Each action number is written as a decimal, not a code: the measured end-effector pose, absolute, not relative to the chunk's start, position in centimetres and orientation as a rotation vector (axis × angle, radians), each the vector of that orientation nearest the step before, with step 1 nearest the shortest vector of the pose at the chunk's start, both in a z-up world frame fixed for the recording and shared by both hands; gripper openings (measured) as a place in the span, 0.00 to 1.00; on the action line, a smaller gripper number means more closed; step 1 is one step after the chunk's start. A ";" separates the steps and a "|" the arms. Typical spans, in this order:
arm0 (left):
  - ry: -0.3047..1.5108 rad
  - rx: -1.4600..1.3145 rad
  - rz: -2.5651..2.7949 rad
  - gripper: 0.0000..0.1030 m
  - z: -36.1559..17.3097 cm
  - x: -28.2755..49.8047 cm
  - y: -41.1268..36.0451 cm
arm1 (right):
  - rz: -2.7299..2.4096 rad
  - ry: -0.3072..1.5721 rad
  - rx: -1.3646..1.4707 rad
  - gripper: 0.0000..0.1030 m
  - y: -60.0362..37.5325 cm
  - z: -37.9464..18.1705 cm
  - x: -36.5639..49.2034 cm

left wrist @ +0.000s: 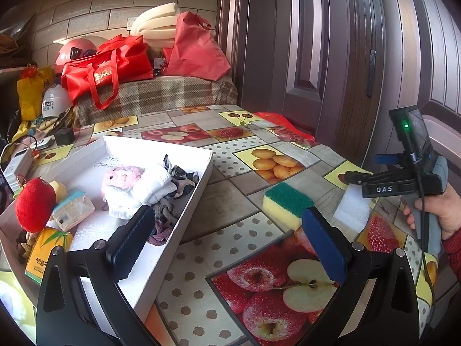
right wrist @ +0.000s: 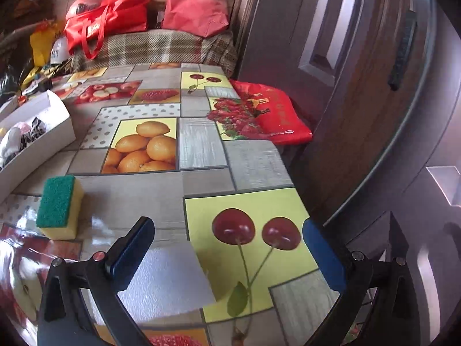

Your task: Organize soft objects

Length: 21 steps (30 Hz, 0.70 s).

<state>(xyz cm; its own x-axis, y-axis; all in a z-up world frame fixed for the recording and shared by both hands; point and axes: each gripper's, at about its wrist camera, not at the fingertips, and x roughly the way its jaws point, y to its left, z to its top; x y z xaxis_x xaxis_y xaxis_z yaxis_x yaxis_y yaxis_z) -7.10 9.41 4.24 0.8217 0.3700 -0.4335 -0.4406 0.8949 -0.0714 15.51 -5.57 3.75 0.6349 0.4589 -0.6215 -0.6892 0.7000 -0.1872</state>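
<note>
My left gripper (left wrist: 227,236) gapes wide and empty, its left finger over the white cardboard tray (left wrist: 184,227) of soft things, the yellow sponge with green scouring pad (left wrist: 286,204) just ahead of its right finger. My right gripper (right wrist: 227,248), marked "DAS", is spread wide too, holding nothing, with the white foam block (right wrist: 167,279) beneath, by its left finger.

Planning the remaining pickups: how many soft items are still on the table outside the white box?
2: the green-topped yellow sponge lies mid-table, and the white foam block sits under the right tongs. None seem hidden.
</note>
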 end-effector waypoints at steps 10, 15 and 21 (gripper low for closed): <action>0.403 -0.174 0.419 1.00 4.2 -7.6 9.3 | 0.904 0.870 -0.278 1.00 -6.1 2.6 12.4; 0.402 -0.175 0.418 1.00 4.2 -7.7 9.3 | 0.920 0.926 -0.117 1.00 -3.0 1.5 15.7; 0.404 -0.181 0.418 1.00 4.3 -7.7 9.3 | 0.911 0.813 -0.171 1.00 -1.4 3.5 14.9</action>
<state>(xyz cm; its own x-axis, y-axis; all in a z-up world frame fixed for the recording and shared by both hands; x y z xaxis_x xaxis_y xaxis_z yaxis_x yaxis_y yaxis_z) -7.75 9.35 4.28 0.8361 0.3571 -0.4165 -0.4281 0.8994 -0.0882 14.89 -1.39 3.49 0.3443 0.6360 -0.6906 -0.7580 0.6224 0.1953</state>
